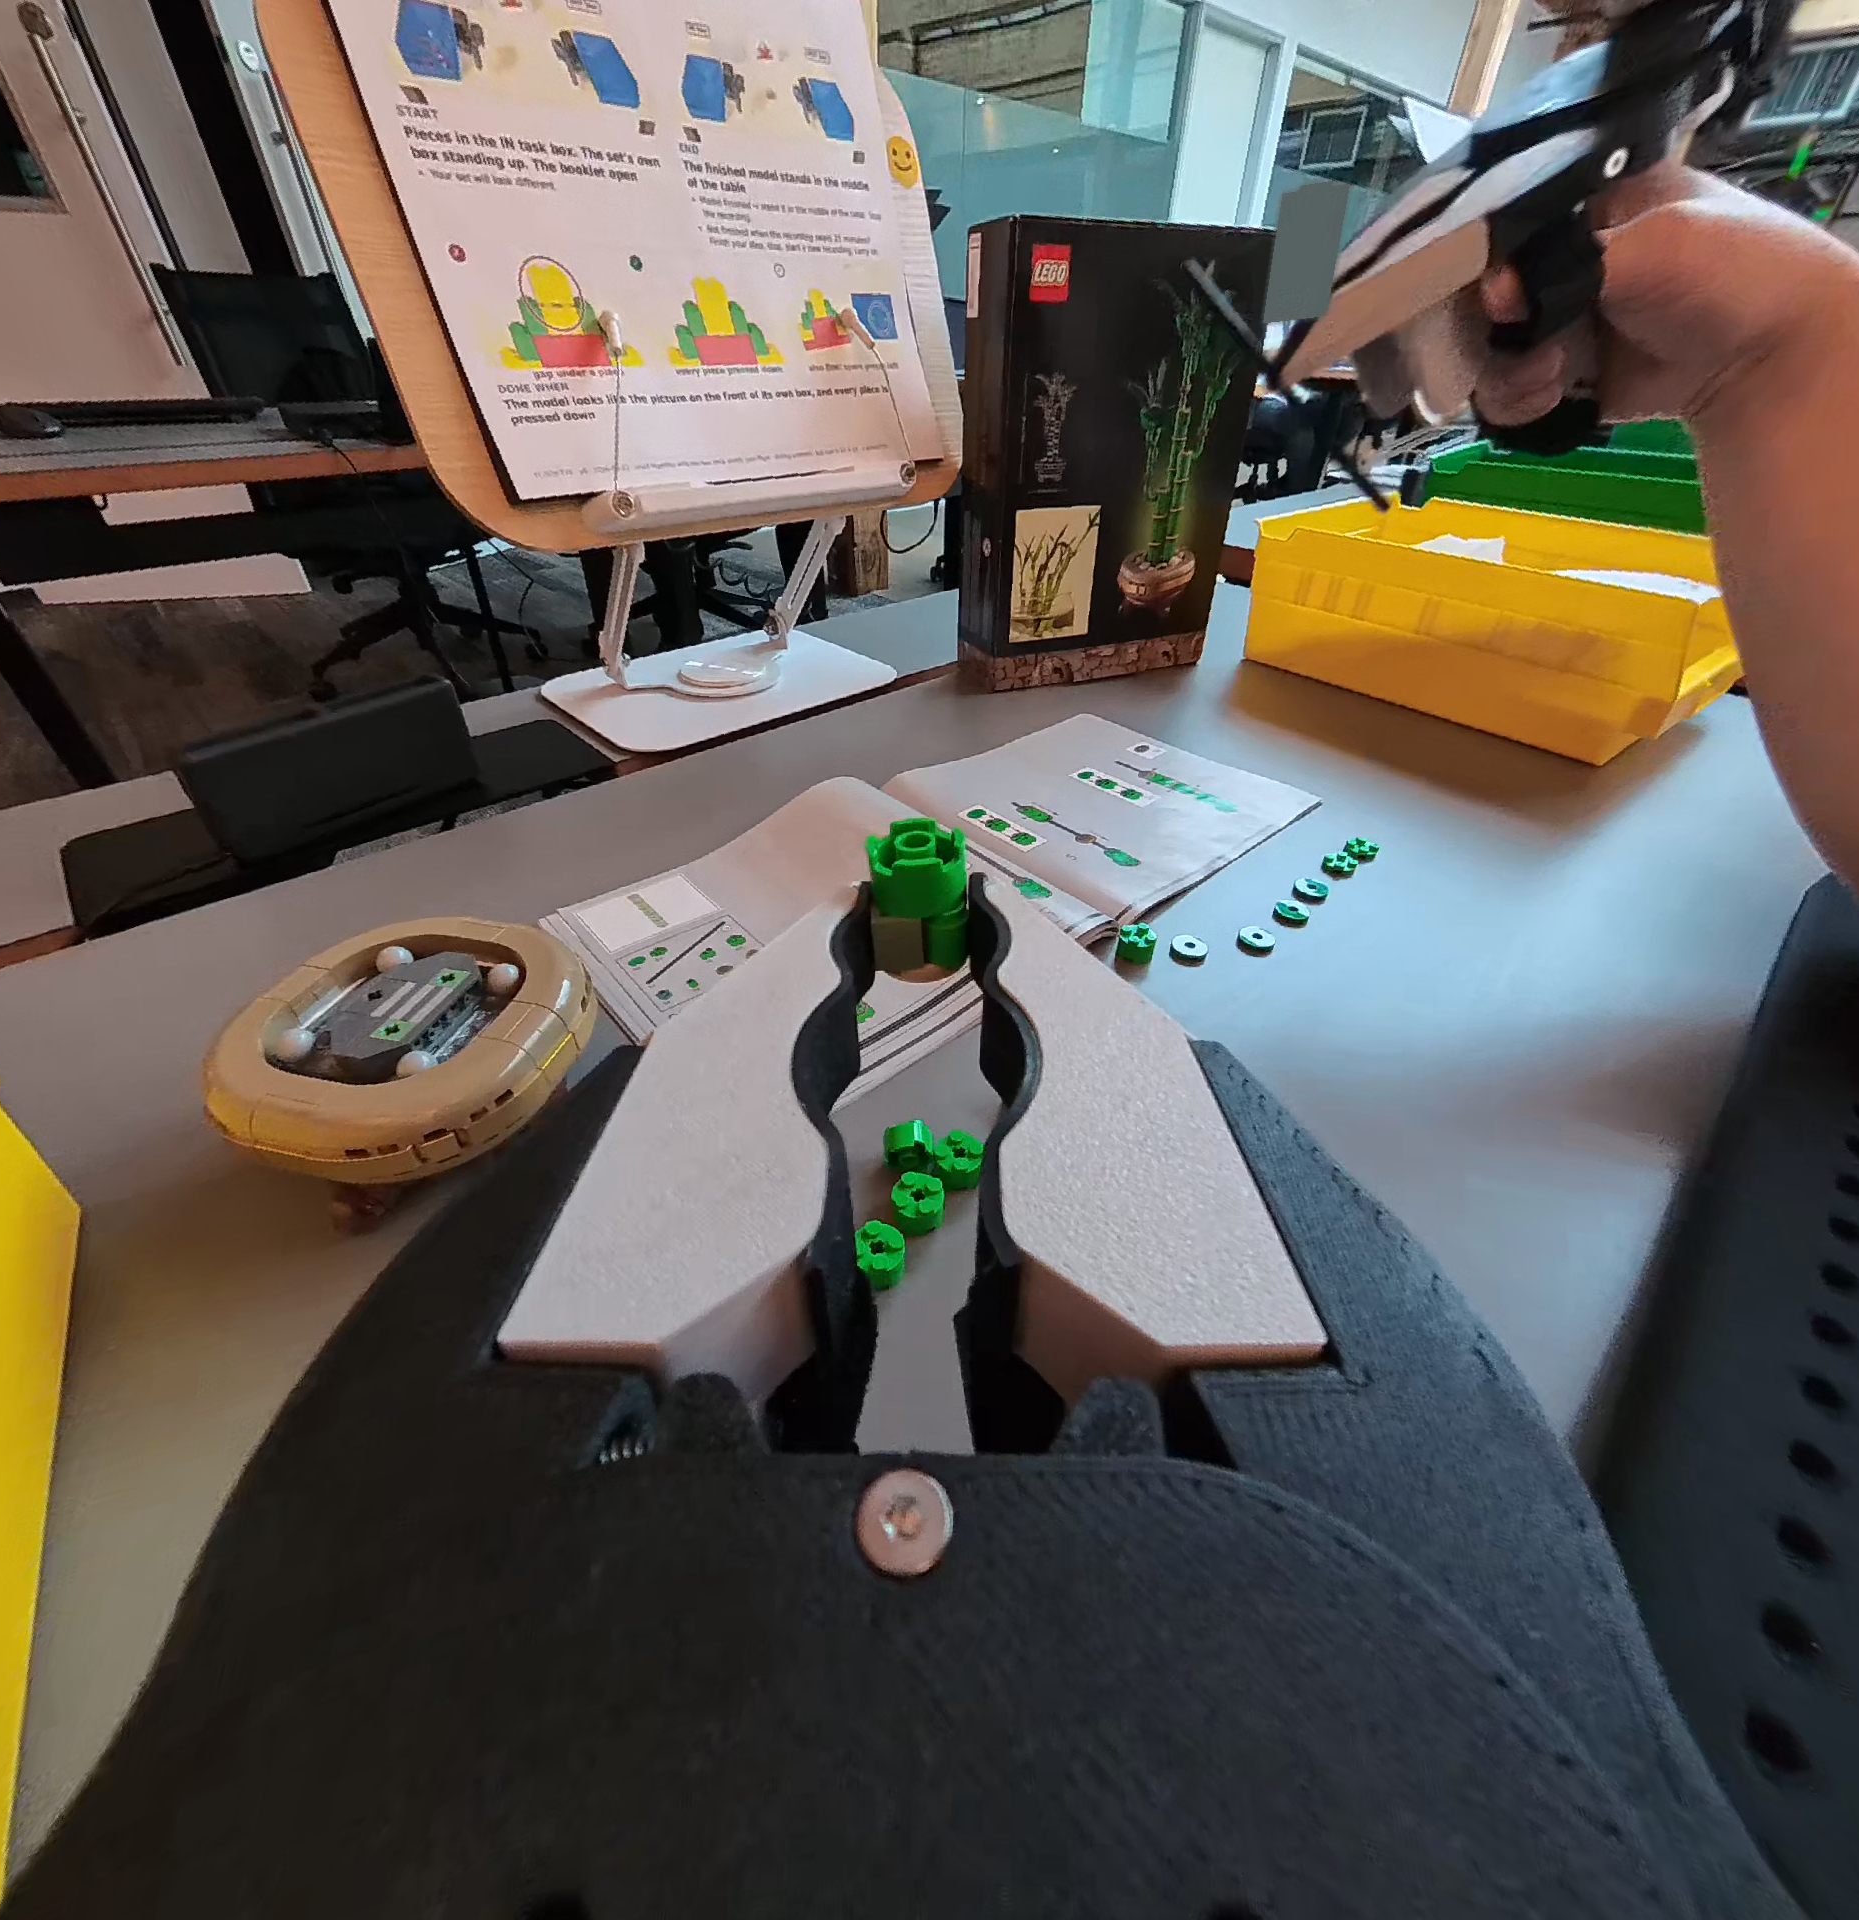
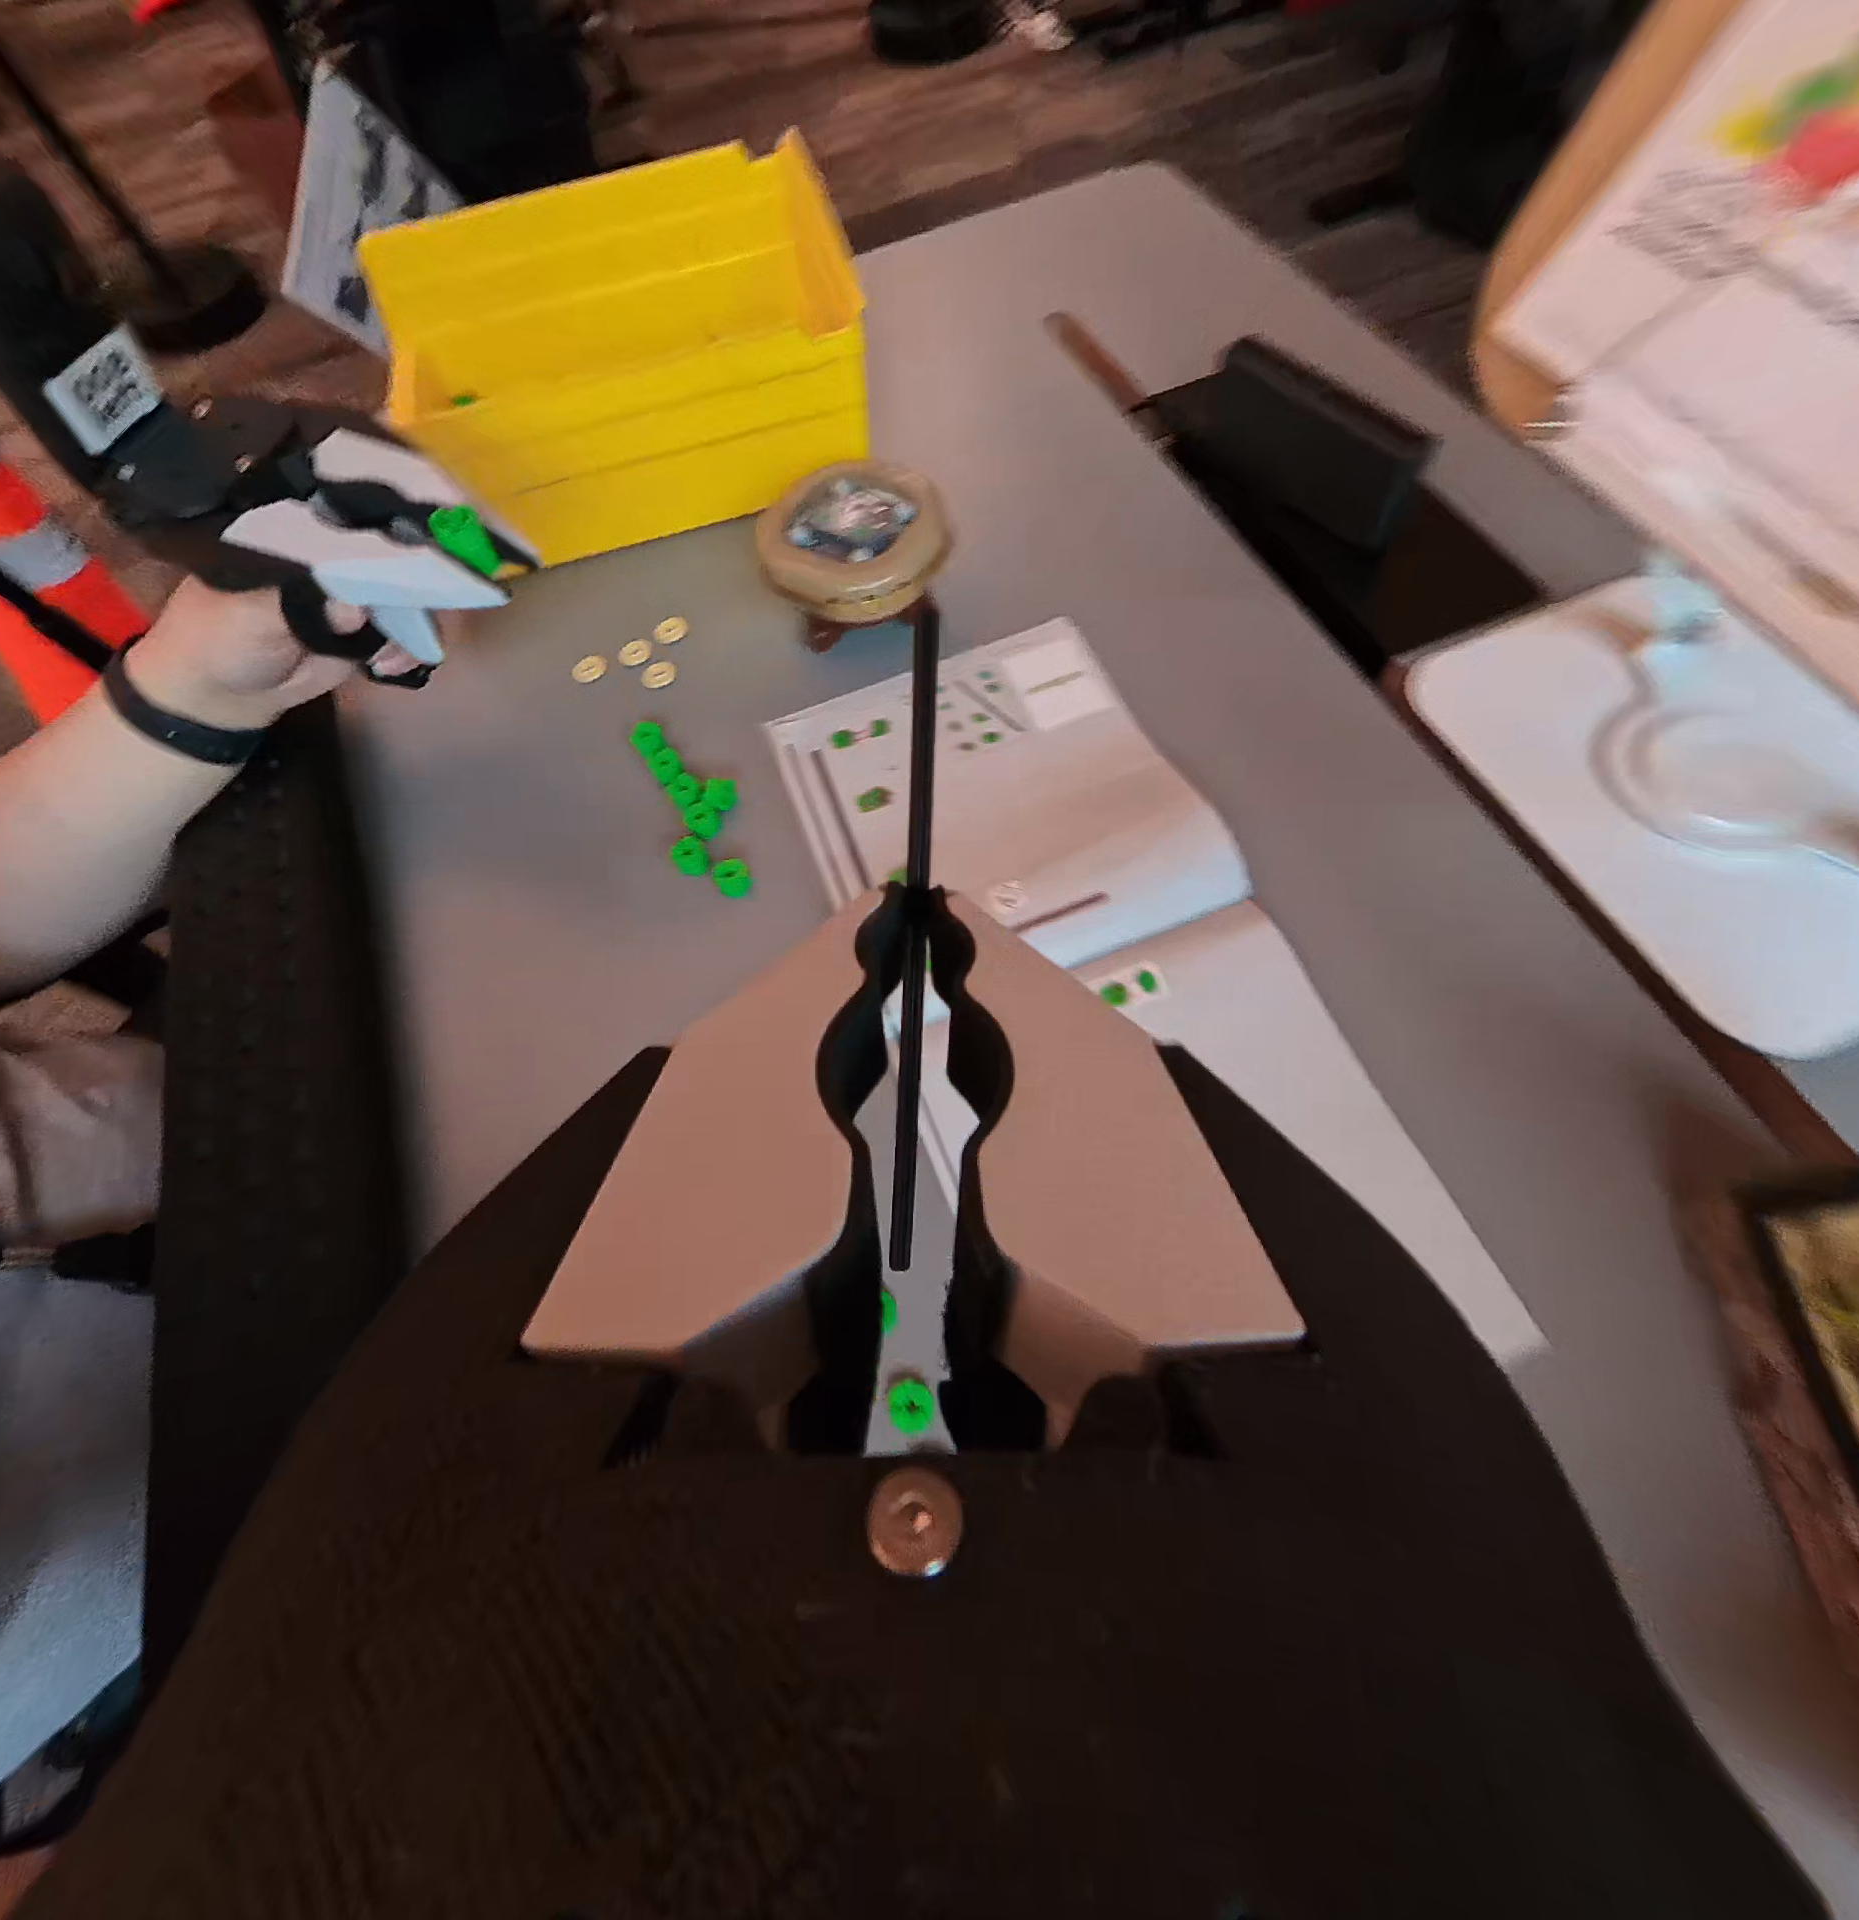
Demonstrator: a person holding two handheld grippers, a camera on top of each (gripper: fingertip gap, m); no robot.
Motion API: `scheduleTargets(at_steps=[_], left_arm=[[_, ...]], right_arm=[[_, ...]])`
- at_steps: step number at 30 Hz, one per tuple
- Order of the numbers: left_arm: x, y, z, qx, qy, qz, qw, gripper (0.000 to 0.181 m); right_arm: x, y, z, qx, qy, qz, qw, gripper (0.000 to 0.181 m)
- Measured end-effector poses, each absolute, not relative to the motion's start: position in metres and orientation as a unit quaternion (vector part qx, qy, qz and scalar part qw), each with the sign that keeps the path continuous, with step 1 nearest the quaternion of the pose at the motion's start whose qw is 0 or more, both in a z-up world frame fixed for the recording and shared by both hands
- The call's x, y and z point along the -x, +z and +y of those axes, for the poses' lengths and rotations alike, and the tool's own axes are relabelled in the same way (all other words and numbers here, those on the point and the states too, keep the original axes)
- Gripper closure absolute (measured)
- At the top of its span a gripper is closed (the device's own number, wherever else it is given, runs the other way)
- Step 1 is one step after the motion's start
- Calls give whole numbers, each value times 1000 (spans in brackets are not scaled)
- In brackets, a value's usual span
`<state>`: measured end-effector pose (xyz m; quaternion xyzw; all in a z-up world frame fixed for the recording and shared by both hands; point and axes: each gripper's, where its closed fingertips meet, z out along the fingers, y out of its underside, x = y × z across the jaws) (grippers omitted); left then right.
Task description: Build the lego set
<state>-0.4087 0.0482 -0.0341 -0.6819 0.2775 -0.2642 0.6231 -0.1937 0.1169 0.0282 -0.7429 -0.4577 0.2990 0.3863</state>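
Observation:
My left gripper is shut on a short stack of green round bricks, held above the open instruction booklet. It also shows in the right wrist view, with the green stack in it. My right gripper is shut on a long thin black rod, held high over the table. In the left wrist view it shows at the upper right with the rod. A tan round pot base stands on the table at left. Loose green round bricks lie below my left gripper.
A row of small green and teal round pieces lies right of the booklet. The set's dark box stands behind it, beside a yellow bin. A paper sheet on a stand is at the back. Another yellow bin and tan rings sit at left. Across from one pair of fingers to the other is roughly 25 cm. To the tan round pot base: left tips about 15 cm, right tips about 35 cm. It turns up in the right wrist view as well.

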Motion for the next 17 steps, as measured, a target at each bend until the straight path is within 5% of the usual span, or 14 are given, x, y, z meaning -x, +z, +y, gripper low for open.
scheduleTargets(at_steps=[9,17], left_arm=[[414,-33,50,684,-283,257,621,166],[412,-37,53,691,-278,264,614,166]], right_arm=[[331,-109,112,746,225,-612,139,179],[359,-136,126,717,184,-662,116,179]])
